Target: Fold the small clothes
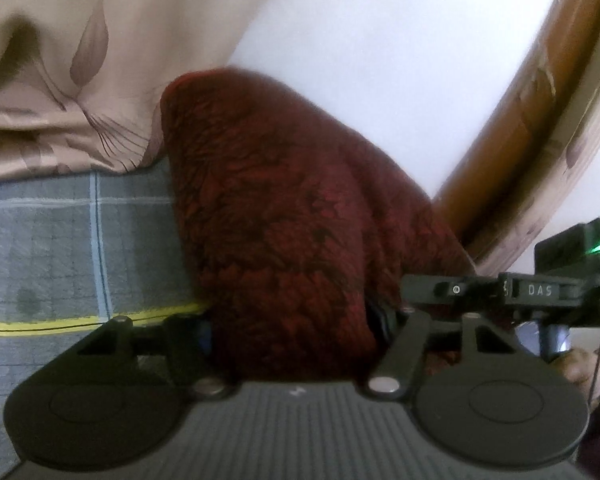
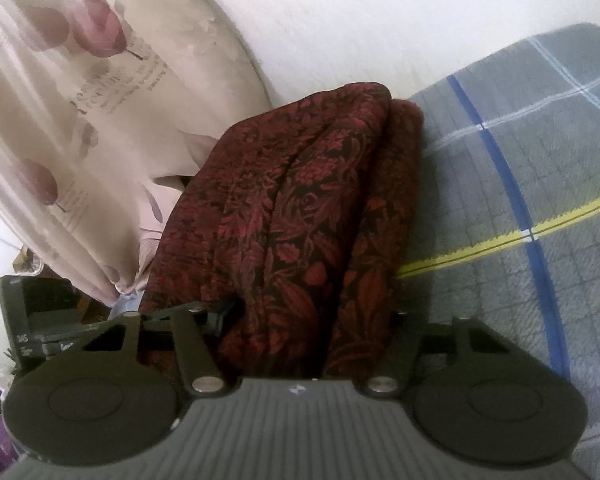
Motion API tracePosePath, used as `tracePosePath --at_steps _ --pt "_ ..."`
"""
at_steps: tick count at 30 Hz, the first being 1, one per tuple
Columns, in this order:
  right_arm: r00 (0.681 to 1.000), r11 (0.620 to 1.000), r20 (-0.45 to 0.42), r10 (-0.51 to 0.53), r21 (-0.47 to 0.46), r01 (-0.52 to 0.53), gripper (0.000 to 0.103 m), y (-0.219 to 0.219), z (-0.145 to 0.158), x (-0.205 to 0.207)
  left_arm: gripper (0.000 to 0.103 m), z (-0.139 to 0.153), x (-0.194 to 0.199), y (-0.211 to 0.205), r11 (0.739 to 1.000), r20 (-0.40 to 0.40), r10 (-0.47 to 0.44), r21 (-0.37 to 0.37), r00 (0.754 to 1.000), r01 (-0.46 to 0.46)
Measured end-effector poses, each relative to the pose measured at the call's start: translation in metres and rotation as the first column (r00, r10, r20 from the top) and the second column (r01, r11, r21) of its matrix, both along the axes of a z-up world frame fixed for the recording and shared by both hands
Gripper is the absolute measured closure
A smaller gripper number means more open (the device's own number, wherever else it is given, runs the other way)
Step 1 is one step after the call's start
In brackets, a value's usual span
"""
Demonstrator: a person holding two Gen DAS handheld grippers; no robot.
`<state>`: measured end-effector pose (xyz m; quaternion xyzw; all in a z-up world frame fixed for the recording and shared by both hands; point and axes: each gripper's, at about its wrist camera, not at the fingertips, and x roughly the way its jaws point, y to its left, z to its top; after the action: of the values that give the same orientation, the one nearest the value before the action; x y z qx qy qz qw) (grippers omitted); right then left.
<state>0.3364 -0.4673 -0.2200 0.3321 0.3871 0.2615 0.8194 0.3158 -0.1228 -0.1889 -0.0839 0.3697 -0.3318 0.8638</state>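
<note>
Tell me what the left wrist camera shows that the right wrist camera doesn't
Only the left wrist view shows a beige leaf-print curtain and a brown wooden frame.

Only the right wrist view shows a pale curtain with pink fruit and lettering, a royal-blue stripe on the bedding, and the cloth's leaf pattern in sharp detail, doubled into two layers.

Both show the dark red patterned cloth bunched between that gripper's fingers, the grey checked bedsheet with its yellow stripe, and a white wall.
</note>
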Motion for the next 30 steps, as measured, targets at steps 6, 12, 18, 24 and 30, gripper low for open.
tracePosePath --at_steps 6,12,18,24,30 --pt "1.0 1.0 0.013 0.005 0.007 -0.005 0.047 0.007 0.011 -0.008 0.037 0.021 -0.019 0.0 0.996 0.079 0.013 0.088 0.997 -0.02" --pt "0.999 1.0 0.046 0.009 0.027 -0.011 0.047 0.02 0.031 -0.026 0.037 0.045 -0.047 0.007 0.988 0.14 0.02 0.146 0.99 -0.04" --pt "0.997 0.999 0.072 0.024 0.038 -0.027 0.047 0.038 0.054 -0.053 0.037 0.064 -0.081 0.025 0.981 0.184 0.03 0.185 0.982 -0.065" --pt "0.995 0.998 0.098 0.038 0.038 -0.042 0.047 0.059 0.076 -0.087 0.037 0.078 -0.12 0.048 0.977 0.211 0.04 0.196 0.977 -0.083" --pt "0.993 0.997 0.108 0.055 0.05 -0.061 0.047 0.079 0.09 -0.123 0.037 0.089 -0.156 0.066 0.97 0.242 0.045 0.223 0.969 -0.101"
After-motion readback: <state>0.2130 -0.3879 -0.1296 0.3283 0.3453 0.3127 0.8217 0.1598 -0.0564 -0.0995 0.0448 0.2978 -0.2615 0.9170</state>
